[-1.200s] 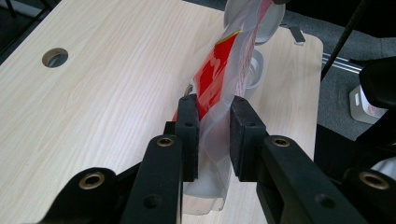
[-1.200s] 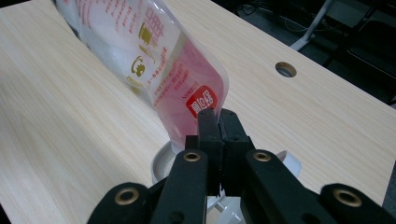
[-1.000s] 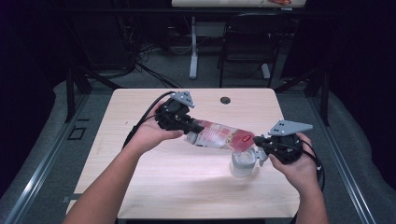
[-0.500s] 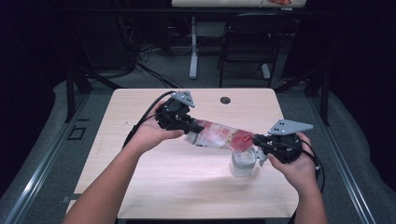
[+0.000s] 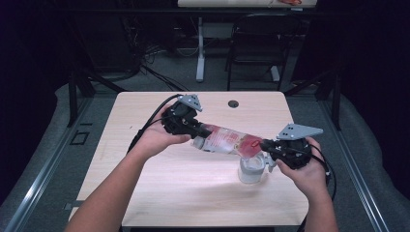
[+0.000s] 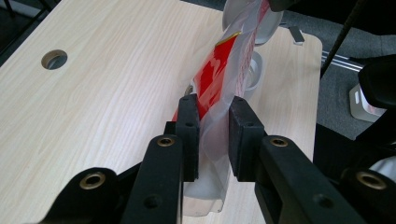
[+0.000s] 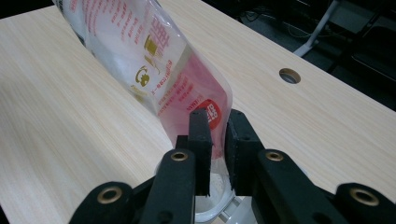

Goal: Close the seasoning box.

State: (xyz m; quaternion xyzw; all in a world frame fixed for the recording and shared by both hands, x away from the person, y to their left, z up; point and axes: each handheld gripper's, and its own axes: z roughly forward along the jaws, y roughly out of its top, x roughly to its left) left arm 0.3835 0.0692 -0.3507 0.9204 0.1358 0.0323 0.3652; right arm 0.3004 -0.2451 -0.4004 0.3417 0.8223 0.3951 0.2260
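Both pairs of jaws clamp the same clear, red-printed pouch. In the left gripper view the left gripper (image 6: 214,135) pinches one end of the pouch (image 6: 224,79) between its pads, the film bulging out below them. In the right gripper view the right gripper (image 7: 218,149) has its pads on the other, red end of the pouch (image 7: 154,60); its jaws have just been opening a little, yet the film still sits squeezed between them.

The right gripper view shows what lies under that grip: the white rim of a cup (image 7: 212,205) directly below the pads, with powder inside. It also shows the pouch's gold and red print. The left gripper view looks along the pouch's length instead, with the cup (image 6: 254,74) beyond, under the far end, and the wooden table (image 6: 93,107) on both sides.

The high view gives the layout: the pouch (image 5: 227,140) spans between the left gripper (image 5: 191,126) and the right gripper (image 5: 263,145), above the table (image 5: 169,193), tilted down toward the right hand. The cup (image 5: 251,169) stands on the table just beneath the lower end. Farther off, near the table's back edge, is a round hole (image 5: 233,103).
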